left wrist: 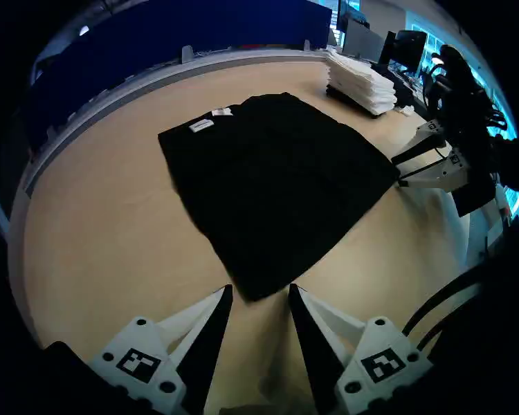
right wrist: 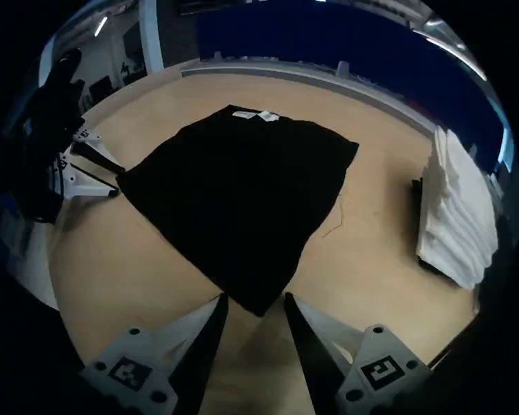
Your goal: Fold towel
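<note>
No words or numbers could be read. The black towel (left wrist: 273, 187) had two small white tags (left wrist: 201, 126) near one edge, but any print on them was too tiny to make out. The left gripper (left wrist: 259, 287) and the right gripper (right wrist: 255, 296) each wore square black-and-white pattern stickers (left wrist: 138, 364). Those were just blocks, not letters.

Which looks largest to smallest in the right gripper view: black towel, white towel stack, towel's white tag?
1. black towel
2. white towel stack
3. white tag
The fisheye edge distorts the stack, but the order is plain.
</note>
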Demonstrator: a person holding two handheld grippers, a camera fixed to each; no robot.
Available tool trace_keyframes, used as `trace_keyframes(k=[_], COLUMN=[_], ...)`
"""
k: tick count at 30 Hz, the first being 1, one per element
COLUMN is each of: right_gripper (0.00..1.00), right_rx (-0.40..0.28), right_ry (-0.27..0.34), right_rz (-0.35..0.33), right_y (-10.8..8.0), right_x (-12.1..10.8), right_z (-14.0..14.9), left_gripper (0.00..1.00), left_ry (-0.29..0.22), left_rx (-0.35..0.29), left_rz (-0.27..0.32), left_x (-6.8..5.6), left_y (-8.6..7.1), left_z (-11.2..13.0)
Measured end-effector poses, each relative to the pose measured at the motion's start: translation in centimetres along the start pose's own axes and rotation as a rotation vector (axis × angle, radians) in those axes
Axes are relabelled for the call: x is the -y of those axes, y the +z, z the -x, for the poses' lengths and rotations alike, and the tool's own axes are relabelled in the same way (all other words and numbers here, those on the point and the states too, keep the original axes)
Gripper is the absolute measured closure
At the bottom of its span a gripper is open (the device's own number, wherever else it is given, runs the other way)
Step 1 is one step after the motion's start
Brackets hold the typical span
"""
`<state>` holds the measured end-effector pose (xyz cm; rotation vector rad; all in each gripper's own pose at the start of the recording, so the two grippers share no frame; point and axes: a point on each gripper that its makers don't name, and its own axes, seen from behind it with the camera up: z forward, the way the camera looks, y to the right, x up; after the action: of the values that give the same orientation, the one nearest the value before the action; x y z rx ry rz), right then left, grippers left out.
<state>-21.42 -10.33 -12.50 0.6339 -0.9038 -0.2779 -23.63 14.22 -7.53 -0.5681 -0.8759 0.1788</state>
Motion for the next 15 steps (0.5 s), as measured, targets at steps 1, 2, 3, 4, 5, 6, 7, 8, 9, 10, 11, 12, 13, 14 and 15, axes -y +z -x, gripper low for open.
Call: trace_keyframes(k=[1, 2, 3, 4, 5, 6, 7, 8, 9, 10, 11, 12, 13, 14, 15], right_gripper=[0.4, 0.42, 0.47, 0.52, 0.54, 0.57, 0.58, 0.6, 0.63, 0.65, 0.68, 0.71, 0.72, 0.74, 0.74], right_rx=[-0.001, -0.002, -0.002, -0.003, -0.003, -0.004, -0.003, -0.003, -0.003, -0.003, -0.003, -0.002, -0.002, -0.001, 0.0], right_ry=[0.002, 0.004, 0.007, 0.009, 0.012, 0.014, 0.017, 0.02, 0.022, 0.023, 0.023, 0.023, 0.022, 0.02, 0.018], right_rz=[0.003, 0.005, 0.01, 0.016, 0.021, 0.026, 0.027, 0.027, 0.027, 0.024, 0.022, 0.02, 0.021, 0.021, 0.022], right_y=[-0.02, -0.04, -0.05, -0.04, -0.02, -0.01, 0.0, 0.01, 0.01, -0.01, -0.03, -0.05, -0.05, -0.06, -0.06], right_x=[-0.05, -0.09, -0.17, -0.29, -0.4, -0.48, -0.49, -0.49, -0.46, -0.39, -0.31, -0.26, -0.24, -0.22, -0.2], right_z=[-0.01, -0.03, -0.03, -0.01, 0.0, 0.02, 0.04, 0.05, 0.06, 0.04, 0.02, 0.01, 0.02, 0.02, 0.02], left_gripper=[0.42, 0.43, 0.43, 0.45, 0.46, 0.47, 0.48, 0.48, 0.48, 0.52, 0.56, 0.6, 0.63, 0.65, 0.66], left_ry=[-0.004, -0.008, -0.011, -0.011, -0.011, -0.009, -0.005, 0.0, 0.005, 0.01, 0.015, 0.018, 0.017, 0.017, 0.013], left_rx=[0.0, 0.001, 0.002, 0.003, 0.004, 0.006, 0.007, 0.009, 0.011, 0.012, 0.013, 0.014, 0.014, 0.015, 0.015], left_rz=[-0.001, -0.002, -0.003, -0.005, -0.006, -0.008, -0.009, -0.011, -0.013, -0.016, -0.019, -0.024, -0.029, -0.034, -0.038], left_x=[0.0, 0.01, 0.02, 0.05, 0.08, 0.1, 0.11, 0.12, 0.13, 0.15, 0.16, 0.2, 0.28, 0.36, 0.42], left_y=[0.0, 0.01, 0.02, 0.03, 0.05, 0.06, 0.07, 0.08, 0.1, 0.14, 0.19, 0.23, 0.25, 0.27, 0.3], left_z=[-0.02, -0.04, -0.06, -0.06, -0.06, -0.05, -0.01, 0.02, 0.06, 0.1, 0.13, 0.15, 0.13, 0.11, 0.09])
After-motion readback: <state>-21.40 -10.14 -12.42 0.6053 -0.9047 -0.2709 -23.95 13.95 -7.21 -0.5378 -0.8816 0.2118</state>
